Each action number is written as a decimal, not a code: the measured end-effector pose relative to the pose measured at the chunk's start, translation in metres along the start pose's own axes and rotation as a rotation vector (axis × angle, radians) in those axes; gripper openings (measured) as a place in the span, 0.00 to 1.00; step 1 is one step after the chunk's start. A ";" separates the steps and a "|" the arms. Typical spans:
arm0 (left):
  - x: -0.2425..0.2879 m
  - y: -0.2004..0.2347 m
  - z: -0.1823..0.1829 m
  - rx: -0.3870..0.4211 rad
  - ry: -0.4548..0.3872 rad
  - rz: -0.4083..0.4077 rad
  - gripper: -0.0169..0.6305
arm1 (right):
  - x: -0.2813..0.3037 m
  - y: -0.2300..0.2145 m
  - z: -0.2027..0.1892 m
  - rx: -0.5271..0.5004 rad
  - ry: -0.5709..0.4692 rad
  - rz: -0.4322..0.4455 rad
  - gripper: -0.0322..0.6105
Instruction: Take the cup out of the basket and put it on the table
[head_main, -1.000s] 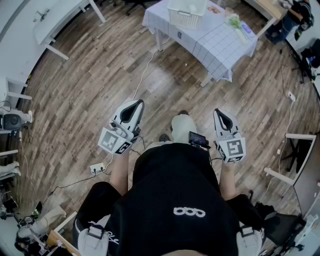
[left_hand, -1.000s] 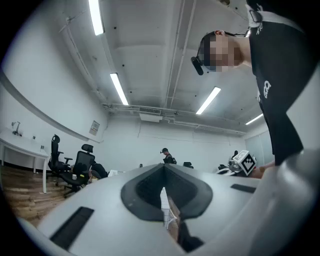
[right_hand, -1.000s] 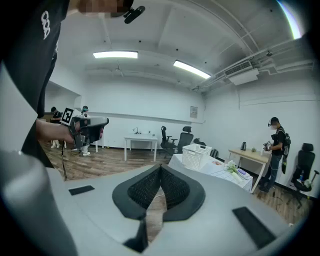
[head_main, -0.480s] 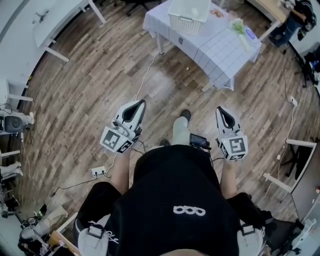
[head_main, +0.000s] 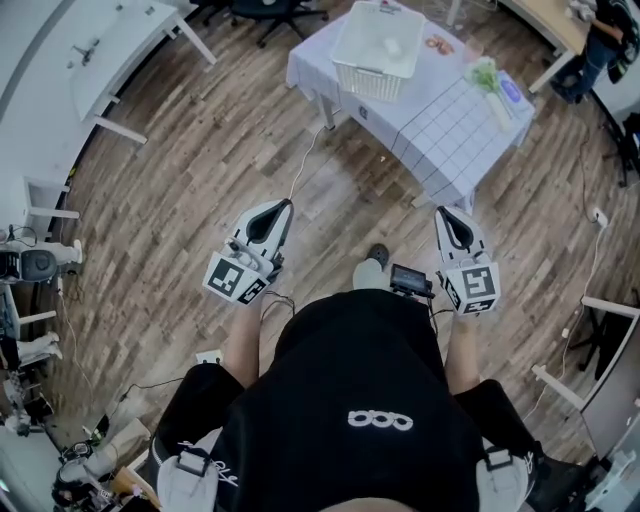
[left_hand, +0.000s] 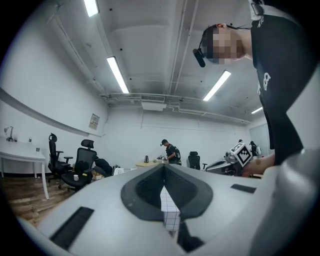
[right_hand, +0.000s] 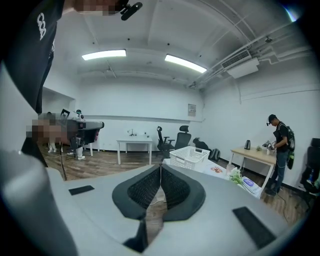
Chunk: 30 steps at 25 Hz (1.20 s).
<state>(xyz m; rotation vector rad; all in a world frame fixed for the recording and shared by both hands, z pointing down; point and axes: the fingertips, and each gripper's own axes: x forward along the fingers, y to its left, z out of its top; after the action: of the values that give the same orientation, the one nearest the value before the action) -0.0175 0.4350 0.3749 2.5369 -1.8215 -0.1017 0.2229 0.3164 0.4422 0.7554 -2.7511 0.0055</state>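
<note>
Head view, looking steeply down: a person in a black shirt (head_main: 350, 400) stands on a wood-plank floor (head_main: 180, 200), holding the left hand-held gripper (head_main: 283, 204) and the right hand-held gripper (head_main: 443, 211) in front of the body, side by side and well apart from each other. Each carries its cube with square markers at the rear. In the left gripper view the dark padded jaws of the left hand-held gripper (left_hand: 164, 168) meet at their tips with nothing between them; only a strip of checked cloth shows through the gap behind the tips. In the right gripper view the right hand-held gripper (right_hand: 160, 168) is likewise closed and empty, its ribbed pads (right_hand: 145, 189) pressed together at the front. Ahead of the person stands a desk draped in a white cloth with a thin grid pattern (head_main: 440, 125), well apart from both hand-held grippers. On its far end sits a white plastic lattice basket (head_main: 355, 78), also visible beyond the right jaws (right_hand: 189, 156). The cup, seen only as a small pale rounded form (head_main: 393, 46), lies inside the basket; its details are too small to make out. Beside the basket on the cloth lie a green leafy item (head_main: 485, 74) and a flat blue-toned item (head_main: 510, 92). A black office chair (head_main: 270, 12) stands on the floor beyond the desk.
</note>
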 end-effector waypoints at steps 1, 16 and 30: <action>0.012 0.004 0.000 -0.003 0.003 0.002 0.04 | 0.006 -0.009 0.000 0.002 0.002 0.003 0.09; 0.125 0.028 -0.014 -0.025 0.033 -0.034 0.04 | 0.062 -0.101 -0.014 0.039 0.081 0.016 0.09; 0.216 0.133 -0.038 -0.123 -0.008 -0.134 0.04 | 0.192 -0.128 0.022 -0.017 0.117 -0.014 0.09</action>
<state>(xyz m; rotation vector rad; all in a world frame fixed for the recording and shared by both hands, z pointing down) -0.0727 0.1871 0.4104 2.5734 -1.5926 -0.2188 0.1230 0.1082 0.4653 0.7450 -2.6323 0.0232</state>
